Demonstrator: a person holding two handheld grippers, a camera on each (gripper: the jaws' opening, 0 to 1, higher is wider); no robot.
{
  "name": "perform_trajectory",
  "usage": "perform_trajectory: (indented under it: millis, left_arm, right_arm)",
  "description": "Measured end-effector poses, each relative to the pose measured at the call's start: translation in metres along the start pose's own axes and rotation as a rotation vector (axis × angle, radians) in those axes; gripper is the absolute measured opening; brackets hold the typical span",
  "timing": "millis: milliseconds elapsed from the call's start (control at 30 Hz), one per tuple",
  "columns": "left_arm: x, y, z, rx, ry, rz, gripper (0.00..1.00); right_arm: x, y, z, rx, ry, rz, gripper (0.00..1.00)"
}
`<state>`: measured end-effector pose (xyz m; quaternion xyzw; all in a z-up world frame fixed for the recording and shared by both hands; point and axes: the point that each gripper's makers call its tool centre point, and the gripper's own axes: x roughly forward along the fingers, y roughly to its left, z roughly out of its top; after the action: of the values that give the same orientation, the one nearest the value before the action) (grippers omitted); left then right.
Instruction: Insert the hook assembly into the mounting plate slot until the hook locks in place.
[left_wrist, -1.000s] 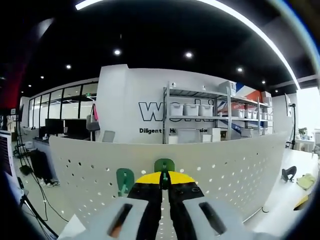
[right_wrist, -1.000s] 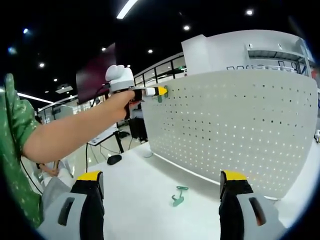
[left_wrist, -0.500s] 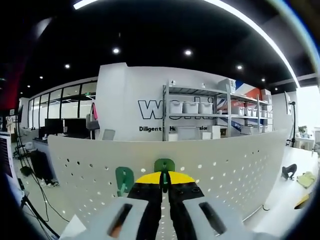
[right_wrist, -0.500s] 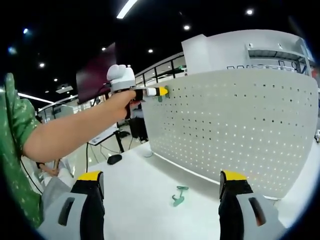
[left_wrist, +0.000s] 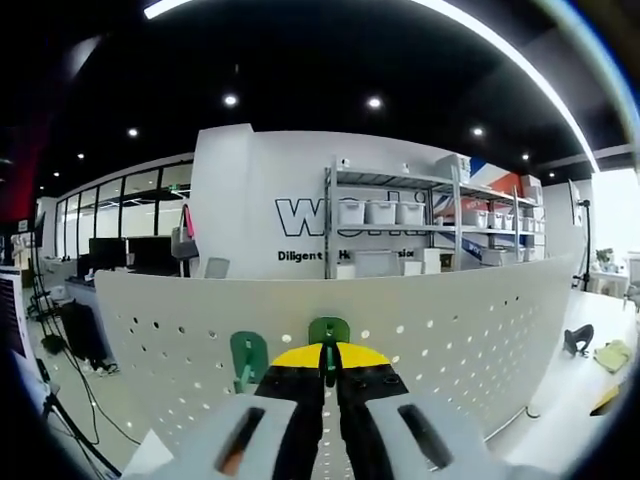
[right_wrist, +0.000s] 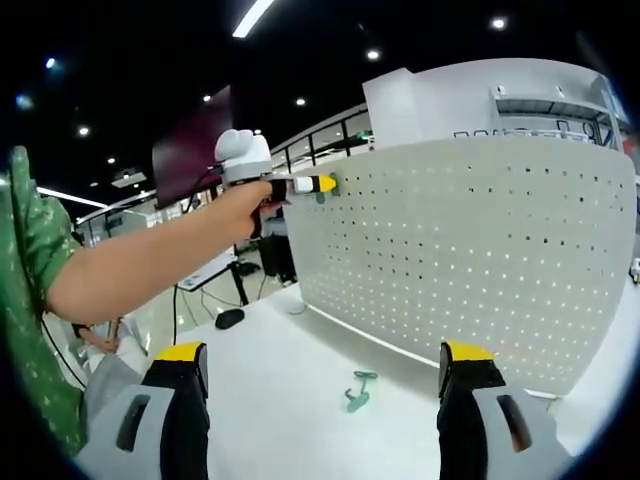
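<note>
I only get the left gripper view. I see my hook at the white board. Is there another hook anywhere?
Observer: Yes. In the right gripper view a spare green hook lies on the table, in front of the board.
Operator: What's the other hand-held gripper doing?
Observer: The right hand-held gripper is open and empty, hovering above the table.
Operator: Where on the board am I?
Observer: Your left hand-held gripper is at the board's top left corner, holding its hook there.

The white wall (left_wrist: 260, 215) behind the shelf (left_wrist: 390, 225) bears large letters "Wo" and, smaller below, "Diligent"; the rest is hidden.
</note>
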<state>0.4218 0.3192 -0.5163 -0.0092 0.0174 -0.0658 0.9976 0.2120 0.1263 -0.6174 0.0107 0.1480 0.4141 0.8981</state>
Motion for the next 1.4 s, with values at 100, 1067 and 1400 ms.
perform_trajectory:
  millis: [100,1067,1400]
  left_arm:
    - [-0.0002,0.0000,-0.0009,0.001,0.003,0.001,0.03]
    - [0.0014,-0.0001,-0.0090,0.000,0.018,0.006,0.03]
    - [0.0015,-0.0002,-0.0086,0.035,0.018,0.013,0.03]
  right_arm:
    - [-0.0007,-0.0001,0.0000,0.002,-0.001,0.000,0.98]
    - [-0.0011,-0.0014,-0.0008,0.003,-0.001,-0.001,0.98]
    - [-0.0008,-0.0015,-0.0018,0.006,-0.001,-0.001,0.97]
